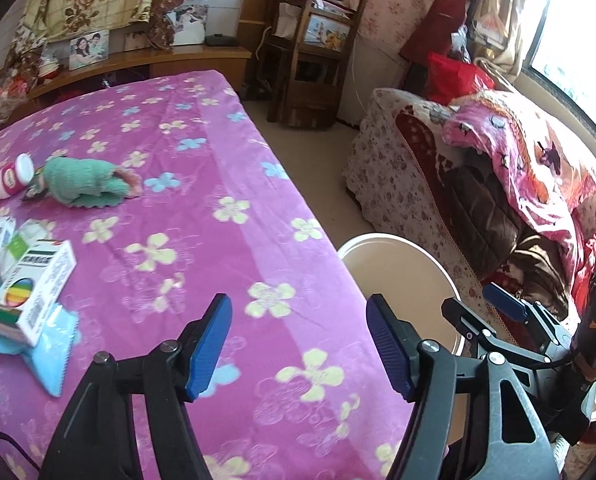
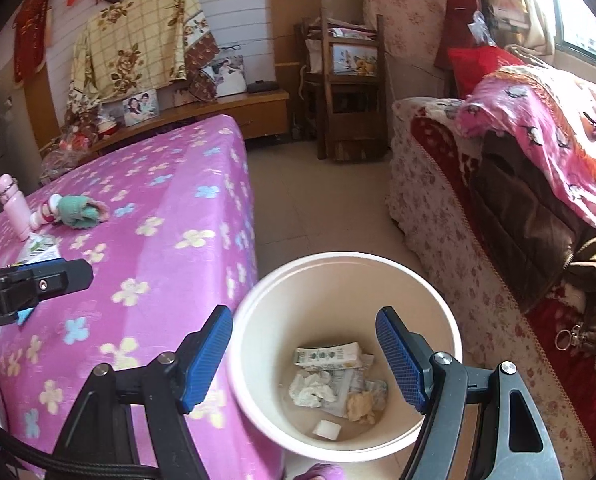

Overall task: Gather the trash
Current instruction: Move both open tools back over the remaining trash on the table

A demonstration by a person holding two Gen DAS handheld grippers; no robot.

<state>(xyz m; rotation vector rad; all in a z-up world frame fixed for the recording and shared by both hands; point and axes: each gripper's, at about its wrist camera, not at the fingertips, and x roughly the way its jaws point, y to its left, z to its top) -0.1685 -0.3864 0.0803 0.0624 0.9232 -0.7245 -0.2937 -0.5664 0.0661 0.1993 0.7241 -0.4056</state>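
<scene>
Both grippers, left (image 1: 298,344) and right (image 2: 304,356), gape empty; next, probably fetching the box (image 1: 33,292) for the bucket (image 2: 253,304).

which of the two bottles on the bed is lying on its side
The white bottle with the red label, lying beside the green knitted item. The pink bottle stands upright further left, with a ring at its neck.

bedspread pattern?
Magenta-pink bedspread with pale yellow and light blue four-petal flowers; clearest in the left wrist view.
</scene>
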